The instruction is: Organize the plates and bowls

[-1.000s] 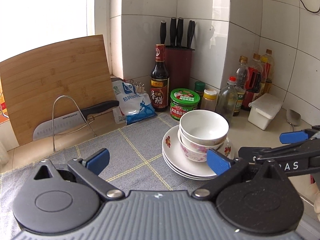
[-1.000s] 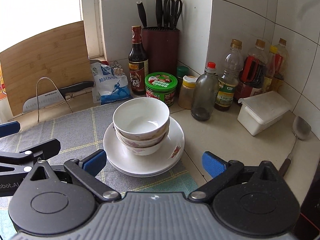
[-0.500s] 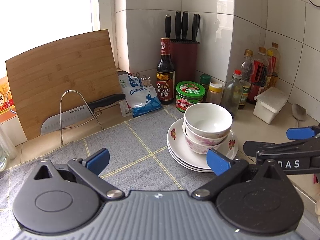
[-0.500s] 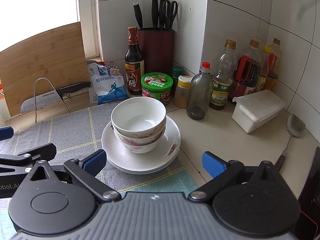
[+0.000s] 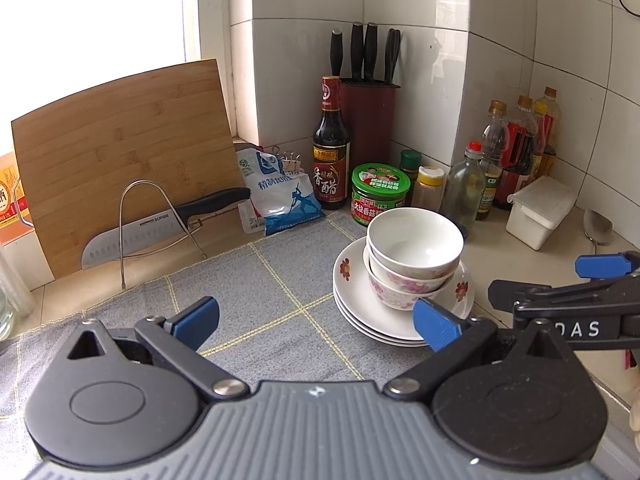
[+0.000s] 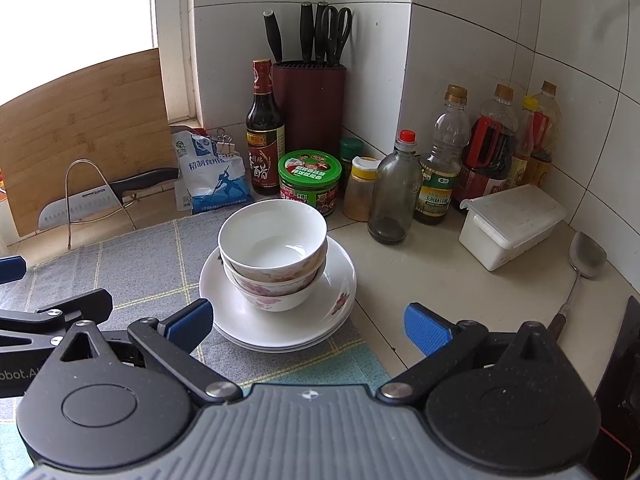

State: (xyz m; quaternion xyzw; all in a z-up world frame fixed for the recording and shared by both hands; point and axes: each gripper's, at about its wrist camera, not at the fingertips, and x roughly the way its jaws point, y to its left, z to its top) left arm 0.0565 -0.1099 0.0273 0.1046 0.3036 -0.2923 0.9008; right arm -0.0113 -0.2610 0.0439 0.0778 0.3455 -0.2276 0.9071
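Nested white bowls (image 5: 414, 240) with pink flowers sit on a stack of white floral plates (image 5: 360, 304), at the right edge of a grey checked mat (image 5: 256, 280). They also show in the right wrist view: bowls (image 6: 274, 236), plates (image 6: 256, 320). My left gripper (image 5: 316, 320) is open and empty, held back above the mat, left of the stack. My right gripper (image 6: 308, 322) is open and empty, just in front of the plates. Each gripper shows at the edge of the other's view.
Behind the stack stand a green jar (image 6: 310, 180), a vinegar bottle (image 6: 264, 136), a knife block (image 6: 310, 96), several oil bottles (image 6: 440, 168) and a white lidded box (image 6: 512, 224). A ladle (image 6: 580, 268) lies right. A cutting board (image 5: 120, 152), knife on wire rack (image 5: 160, 220) and salt bag (image 5: 280, 196) are left.
Both grippers have drawn back and risen a little from the stack; the bowls and plates look smaller and farther in both views. The dishes have not moved.
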